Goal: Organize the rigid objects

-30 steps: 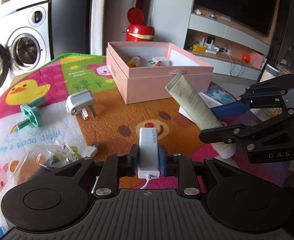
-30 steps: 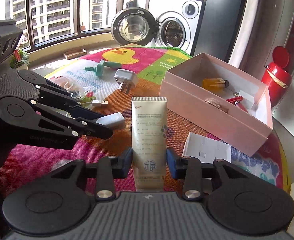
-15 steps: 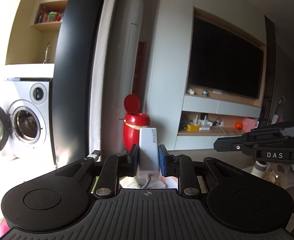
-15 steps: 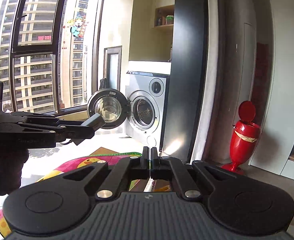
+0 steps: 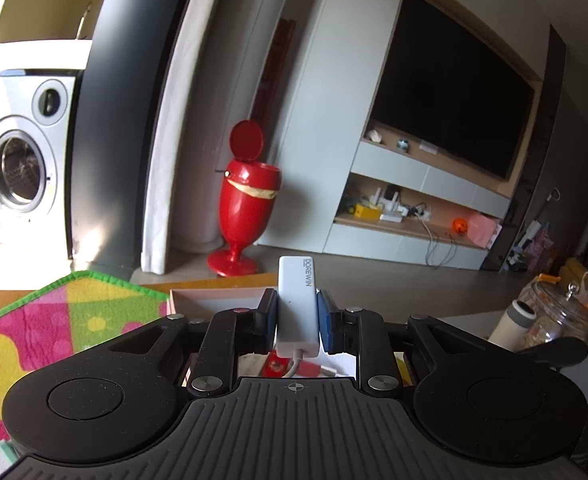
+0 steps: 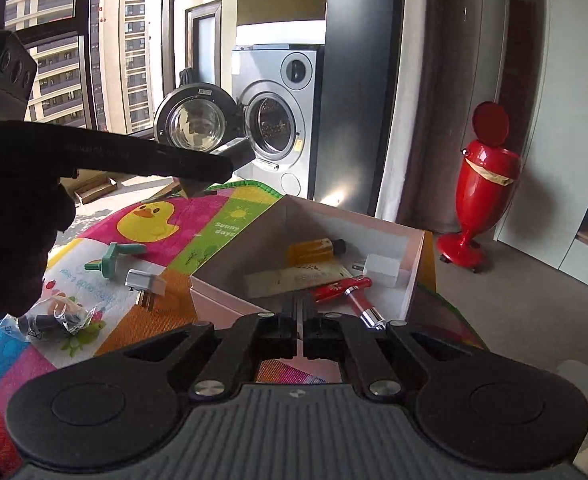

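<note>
Left wrist view: the left tool (image 5: 297, 318) is clenched on a small white rectangular plastic adapter (image 5: 297, 304) with the grey word DOREWIN on its side. The long axis of the adapter runs along the fingers, pointing away from the camera, and its white cable end faces the camera at the lower centre of the frame. The blue pads (image 5: 325, 322) press on both long sides. Behind the tool, the far rim of the pale pink cardboard box (image 5: 218, 300) shows, and a colourful play mat with a yellow duck (image 5: 54, 328) lies at the lower left on the worktop.

In the right wrist view, the right tool (image 6: 299, 334) is closed completely, its two fingers touching, and it grips nothing. It hangs over the near edge of the pink box (image 6: 409, 276). Inside the box lie a beige cosmetic tube (image 6: 294, 280), with its long axis going left to right, an amber bottle (image 6: 313, 250), a white cube charger (image 6: 381, 269) and a red pen (image 6: 341, 290). On the mat at the left of the frame rest a white three-pin plug (image 6: 146, 282), a teal plastic piece (image 6: 112, 262) and a clear plastic bag (image 6: 58, 316).
</note>
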### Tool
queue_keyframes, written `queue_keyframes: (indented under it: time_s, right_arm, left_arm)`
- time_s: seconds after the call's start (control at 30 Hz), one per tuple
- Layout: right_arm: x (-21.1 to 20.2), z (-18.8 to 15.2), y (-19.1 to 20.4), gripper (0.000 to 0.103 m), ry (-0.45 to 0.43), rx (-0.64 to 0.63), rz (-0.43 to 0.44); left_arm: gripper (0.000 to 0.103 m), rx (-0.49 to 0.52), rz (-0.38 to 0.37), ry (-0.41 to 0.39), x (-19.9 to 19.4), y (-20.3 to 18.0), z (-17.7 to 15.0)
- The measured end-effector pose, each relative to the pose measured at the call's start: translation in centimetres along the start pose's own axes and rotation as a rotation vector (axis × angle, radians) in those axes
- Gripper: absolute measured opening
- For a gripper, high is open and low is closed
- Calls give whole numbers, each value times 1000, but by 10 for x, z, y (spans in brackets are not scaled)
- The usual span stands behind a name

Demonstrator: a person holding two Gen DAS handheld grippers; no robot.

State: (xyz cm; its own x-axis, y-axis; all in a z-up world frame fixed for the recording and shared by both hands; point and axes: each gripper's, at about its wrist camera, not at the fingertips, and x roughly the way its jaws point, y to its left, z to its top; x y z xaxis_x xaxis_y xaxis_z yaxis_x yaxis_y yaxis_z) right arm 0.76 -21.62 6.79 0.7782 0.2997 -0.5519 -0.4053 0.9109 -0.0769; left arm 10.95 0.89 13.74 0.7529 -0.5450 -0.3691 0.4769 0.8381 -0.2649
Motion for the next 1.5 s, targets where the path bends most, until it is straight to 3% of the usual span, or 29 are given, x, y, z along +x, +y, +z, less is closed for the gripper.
queue_keyframes:
  time_s: [0.03,0.1,0.13,0.33,0.57,0.73,0.87,1.0,1.13,1.23,1.37,1.5]
  right_arm:
    - [-1,-7,3,19,10,-9,-7]
    - [-3,-18,6,50,11,-29,-27]
    - [-5,-23,10,53,8,-51,-43]
    - [-9,-54,25,56,21,-113,-45]
    - [9,-62,38,59,-19,-63,-43]
    - [22,-60,53,59,2,-60,12]
    - [27,-59,70,59,22,-79,58]
    - [30,-58,86,59,32,-103,83]
    - [35,-44,101,59,30,-115,125]
    - [50,-17,118,59,22,-104,219]
    - [95,32,146,59,90,-59,377]
    - [153,67,184,59,158,-115,359]
  left_arm:
    - [25,-10,15,2,9,-1,6]
    - [25,-27,67,-5,22,-2,13]
    - [25,-31,83,-7,25,-1,13]
    - [25,-48,129,57,-7,30,-20]
    - [25,-23,240,164,-97,78,-82]
    - [25,52,266,320,-142,90,-120]
    - [25,136,259,372,-152,82,-141]
    - [25,122,277,392,-141,83,-149]
    - [30,79,215,379,-133,80,-153]
    - [30,17,184,344,-126,75,-161]
    - [30,9,218,304,-118,65,-174]
    - [30,37,229,281,-122,61,-177]
